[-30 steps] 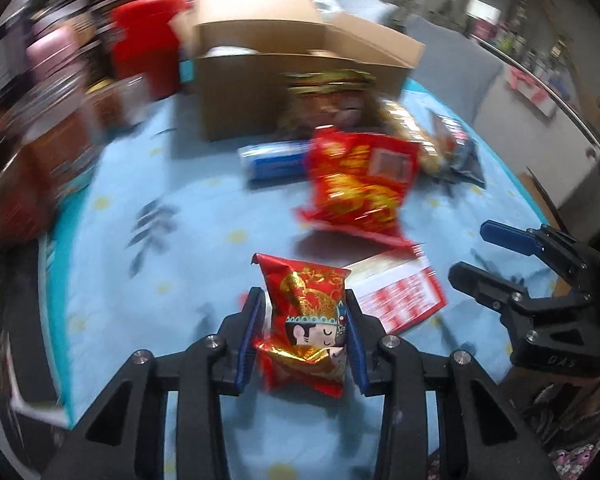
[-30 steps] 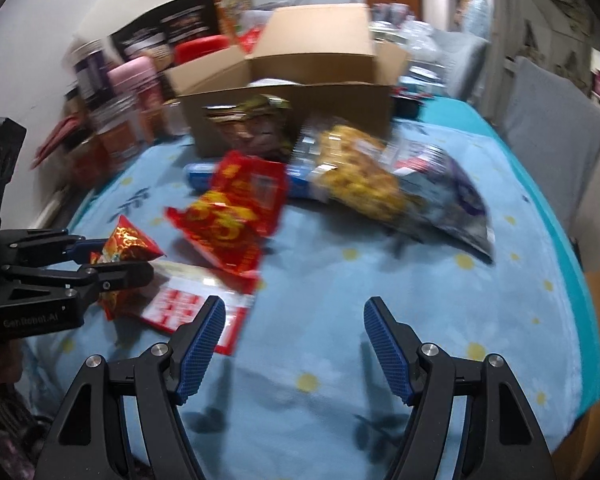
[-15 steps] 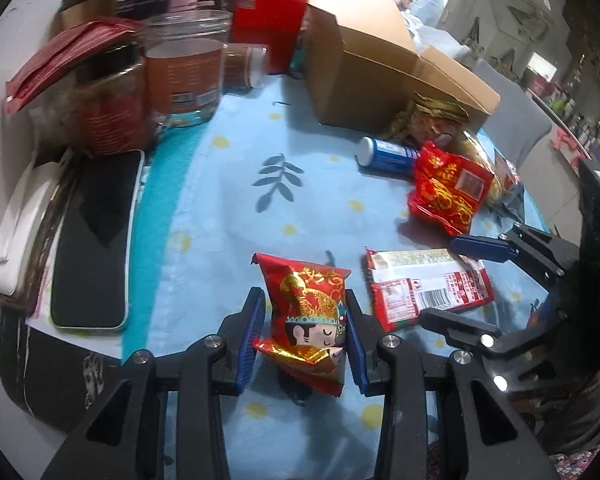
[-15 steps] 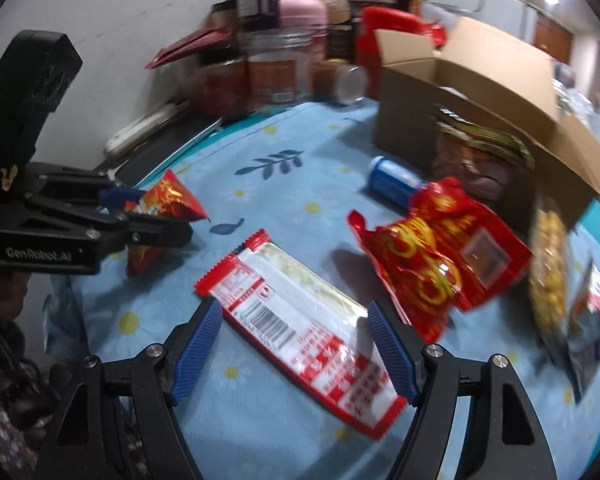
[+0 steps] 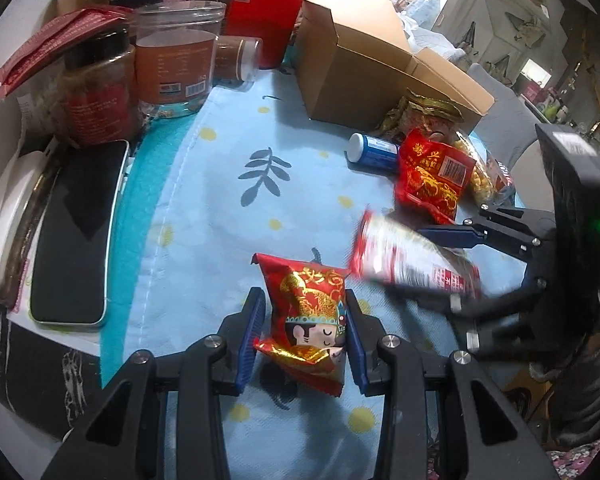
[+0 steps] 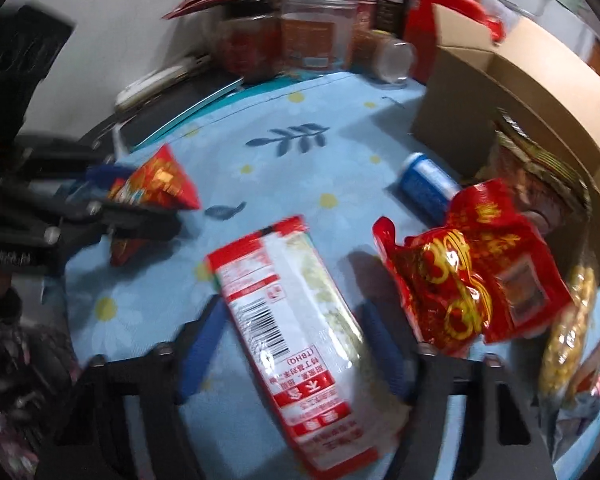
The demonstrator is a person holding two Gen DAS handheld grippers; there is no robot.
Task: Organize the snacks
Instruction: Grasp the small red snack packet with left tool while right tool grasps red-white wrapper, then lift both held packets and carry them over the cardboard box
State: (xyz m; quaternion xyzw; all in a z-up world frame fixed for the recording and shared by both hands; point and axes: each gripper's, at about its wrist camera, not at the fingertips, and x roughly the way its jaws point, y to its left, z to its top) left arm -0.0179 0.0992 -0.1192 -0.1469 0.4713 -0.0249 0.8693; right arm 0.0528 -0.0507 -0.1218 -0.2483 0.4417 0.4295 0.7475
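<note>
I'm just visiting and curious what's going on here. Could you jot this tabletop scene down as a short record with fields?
Setting: blue patterned tablecloth with snacks, jars and an open cardboard box
Left claw: shut on a small red snack packet
Right claw: closing, with a long red-and-white packet between its pads
Loose snacks: large red bag, blue tube, a yellow snack bag
In box: cannot tell

Both wrist cameras look steeply down, close over one tablecloth (image 5: 220,200).
</note>
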